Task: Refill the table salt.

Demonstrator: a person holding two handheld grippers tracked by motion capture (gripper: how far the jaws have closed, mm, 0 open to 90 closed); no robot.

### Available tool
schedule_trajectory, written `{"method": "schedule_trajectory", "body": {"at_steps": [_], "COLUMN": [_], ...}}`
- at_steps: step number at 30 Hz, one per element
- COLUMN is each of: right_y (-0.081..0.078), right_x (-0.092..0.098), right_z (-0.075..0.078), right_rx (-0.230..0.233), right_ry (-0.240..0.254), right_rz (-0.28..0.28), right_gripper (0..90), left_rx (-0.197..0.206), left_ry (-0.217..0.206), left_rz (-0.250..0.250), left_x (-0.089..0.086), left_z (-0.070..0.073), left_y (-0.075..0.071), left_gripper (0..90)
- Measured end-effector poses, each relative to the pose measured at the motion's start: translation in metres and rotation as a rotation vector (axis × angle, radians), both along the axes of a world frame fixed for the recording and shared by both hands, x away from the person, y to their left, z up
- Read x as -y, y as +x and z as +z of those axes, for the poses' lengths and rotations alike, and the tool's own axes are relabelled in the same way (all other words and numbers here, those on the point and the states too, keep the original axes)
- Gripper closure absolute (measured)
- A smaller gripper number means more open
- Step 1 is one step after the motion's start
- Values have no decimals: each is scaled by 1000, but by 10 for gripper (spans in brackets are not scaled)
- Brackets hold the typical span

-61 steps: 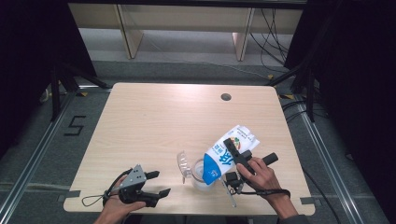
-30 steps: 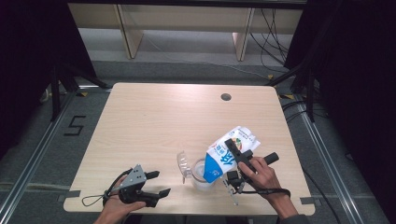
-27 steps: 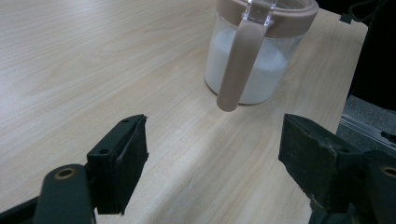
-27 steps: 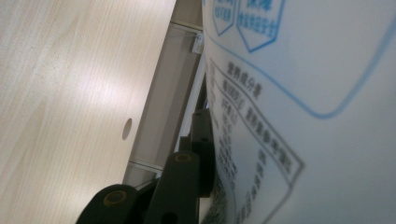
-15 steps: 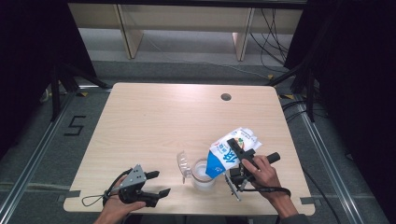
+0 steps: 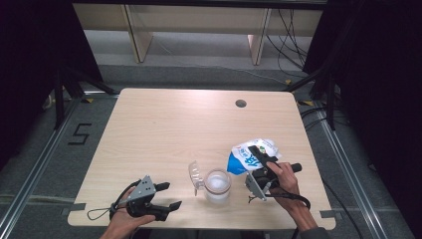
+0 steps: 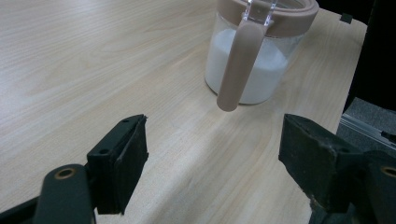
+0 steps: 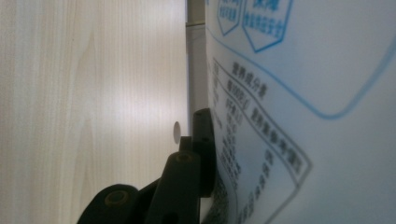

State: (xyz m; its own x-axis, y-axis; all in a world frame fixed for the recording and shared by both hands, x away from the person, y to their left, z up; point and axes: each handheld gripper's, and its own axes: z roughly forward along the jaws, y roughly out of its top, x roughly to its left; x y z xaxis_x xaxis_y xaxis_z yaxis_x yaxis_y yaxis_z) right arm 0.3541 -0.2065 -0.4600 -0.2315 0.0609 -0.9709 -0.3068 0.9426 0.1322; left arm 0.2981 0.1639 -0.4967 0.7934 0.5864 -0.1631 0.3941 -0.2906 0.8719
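Clamped on the white and blue bag [image 6: 247, 155], my right gripper [image 6: 262, 160] holds it tilted over the glass jar [image 6: 218, 184], the bag's lower corner just above the jar's mouth. In the right gripper view one black jaw presses flat against the printed side of the bag [image 8: 299, 116]; the other jaw is hidden behind it. My left gripper [image 6: 166, 195] rests low near the desk's near edge, close to the near left corner, with its jaws standing wide apart and nothing between them. In the left gripper view those jaws frame bare wood, and the jar [image 7: 254, 56] stands beyond them, its tan handle toward me and white powder filling its lower part.

The jar sits near the middle of the near edge, a little toward the right, with its clear lid [image 6: 194, 175] swung open on the left side. My right hand [image 6: 283, 175] is close to the near right corner, and the bag's upper end reaches toward the right edge without passing it.

The desk [image 6: 199, 124] is bare from the jar back to the far edge, apart from a small round hole [image 6: 241, 103] near the far edge, right of centre. The whole left half is free too. Between my left gripper and the jar is an open strip of wood.
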Motion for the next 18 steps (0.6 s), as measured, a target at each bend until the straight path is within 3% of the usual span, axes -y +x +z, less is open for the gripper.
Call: {"method": "schedule_trajectory", "body": {"at_steps": [6, 8, 10, 12, 14, 18], "right_y": [7, 12, 13, 16, 18, 24], "right_x": [9, 13, 18, 22, 27, 36], "right_z": [0, 6, 4, 4, 1, 0], "right_rx": [-101, -94, -157, -178, -227, -252], "right_ry": [129, 128, 223, 258, 317, 367], "right_rz": [-33, -2, -30, -33, -52, -56], "right_gripper": [840, 840, 841, 842, 842, 844], "left_rx": [0, 0, 0, 1, 1, 0], "left_ry": [1, 1, 0, 1, 1, 0], "left_rz": [0, -1, 0, 0, 0, 0], "left_x": [0, 0, 0, 0, 0, 0], "left_z": [0, 0, 0, 0, 0, 0], "left_y": [0, 0, 0, 0, 0, 0], "left_gripper": [232, 231, 231, 231, 231, 231]}}
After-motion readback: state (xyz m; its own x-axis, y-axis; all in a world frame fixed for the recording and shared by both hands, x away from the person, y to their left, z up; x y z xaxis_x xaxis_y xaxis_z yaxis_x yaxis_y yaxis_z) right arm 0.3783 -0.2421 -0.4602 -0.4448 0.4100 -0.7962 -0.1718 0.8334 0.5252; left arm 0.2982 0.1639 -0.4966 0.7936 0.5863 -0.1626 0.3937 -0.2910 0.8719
